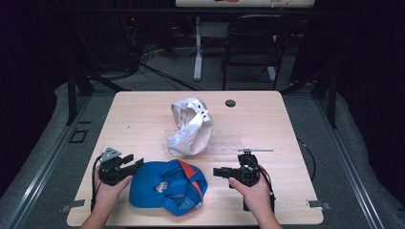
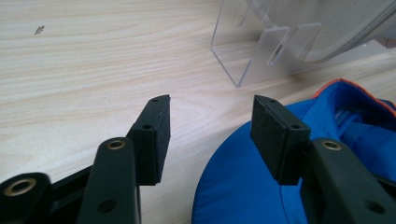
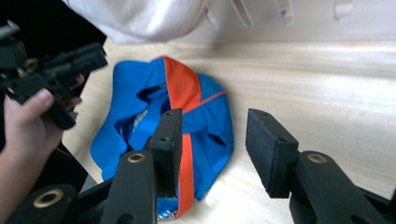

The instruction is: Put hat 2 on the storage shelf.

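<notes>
Blue cap [image 1: 165, 187] lies between both hand-held grippers — left [image 1: 131, 164], right [image 1: 218, 172] — jaws apart

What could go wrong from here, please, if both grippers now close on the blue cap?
1. The left gripper is open at the blue cap's brim edge; a shallow bite there might slip off.
2. The right gripper is open beside the crown; soft fabric could bunch rather than lift cleanly.
3. The white cap sits on a clear stand just behind; lifting carelessly could knock it.

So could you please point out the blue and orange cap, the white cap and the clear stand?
Blue and orange fabric cap [image 1: 168, 187], high view, crown.
White fabric cap [image 1: 190, 129], high view, crown.
Clear acrylic stand [image 2: 243, 60], left gripper view, front panel.
</notes>
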Tool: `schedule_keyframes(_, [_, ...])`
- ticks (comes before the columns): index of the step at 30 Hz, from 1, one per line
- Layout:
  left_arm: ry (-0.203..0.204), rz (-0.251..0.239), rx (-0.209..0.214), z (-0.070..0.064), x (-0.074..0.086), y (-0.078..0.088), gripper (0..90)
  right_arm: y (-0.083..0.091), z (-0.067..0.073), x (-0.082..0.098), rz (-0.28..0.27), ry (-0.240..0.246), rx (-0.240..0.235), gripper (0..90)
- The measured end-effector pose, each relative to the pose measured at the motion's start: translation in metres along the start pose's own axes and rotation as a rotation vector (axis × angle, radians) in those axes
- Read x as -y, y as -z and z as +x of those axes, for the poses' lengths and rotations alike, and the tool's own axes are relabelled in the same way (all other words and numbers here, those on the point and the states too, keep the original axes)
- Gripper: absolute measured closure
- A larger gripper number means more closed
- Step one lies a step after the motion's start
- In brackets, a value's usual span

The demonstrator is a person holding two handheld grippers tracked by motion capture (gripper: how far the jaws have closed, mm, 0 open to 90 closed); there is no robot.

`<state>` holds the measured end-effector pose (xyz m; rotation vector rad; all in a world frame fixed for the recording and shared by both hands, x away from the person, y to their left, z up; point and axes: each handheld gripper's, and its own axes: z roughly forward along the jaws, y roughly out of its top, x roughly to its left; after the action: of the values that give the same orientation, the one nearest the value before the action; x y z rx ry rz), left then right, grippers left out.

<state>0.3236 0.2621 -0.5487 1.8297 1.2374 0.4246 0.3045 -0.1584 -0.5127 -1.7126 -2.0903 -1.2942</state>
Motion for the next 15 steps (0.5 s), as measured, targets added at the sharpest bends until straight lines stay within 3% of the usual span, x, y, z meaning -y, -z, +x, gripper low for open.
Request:
schedule_keyframes(5, [-0.003,0.007,-0.008,-0.001,0.001,0.000,47.1,-0.010,-0.003,0.009,0.050,0.011,0.007,56.9])
schedule_keyframes(15, [-0.020,0.006,-0.033,-0.005,0.003,0.006,47.2,-0.018,-0.003,0.028,0.106,0.021,-0.042,57.0])
